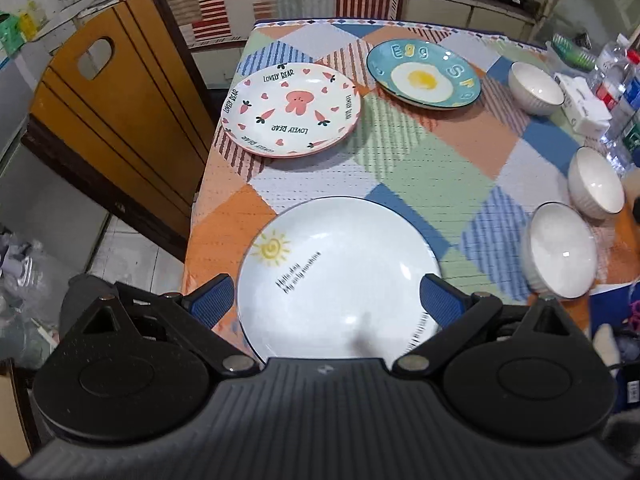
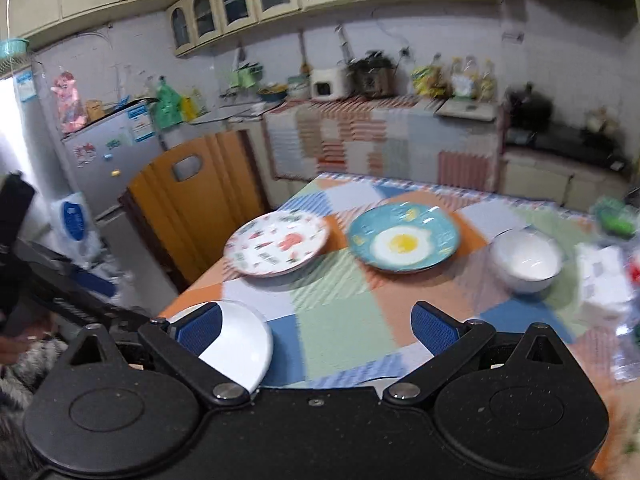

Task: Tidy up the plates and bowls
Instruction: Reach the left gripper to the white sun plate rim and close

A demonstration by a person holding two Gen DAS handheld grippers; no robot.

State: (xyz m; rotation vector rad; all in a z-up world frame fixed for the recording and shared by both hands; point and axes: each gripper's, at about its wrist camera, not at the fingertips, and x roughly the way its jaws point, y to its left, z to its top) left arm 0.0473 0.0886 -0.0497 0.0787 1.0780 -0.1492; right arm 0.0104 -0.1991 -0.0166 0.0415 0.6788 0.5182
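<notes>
Left gripper hides the sun plate's near rim.

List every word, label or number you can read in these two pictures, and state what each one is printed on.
"LOVELY BEAR", repeated around the rim: pink rabbit plate.
"EGG": blue fried-egg plate; its other raised letters are not clear.
"Hello day" over a second, unclear line: white sun plate.
Too small or blurred: white box, bottle labels, fridge stickers.
</notes>
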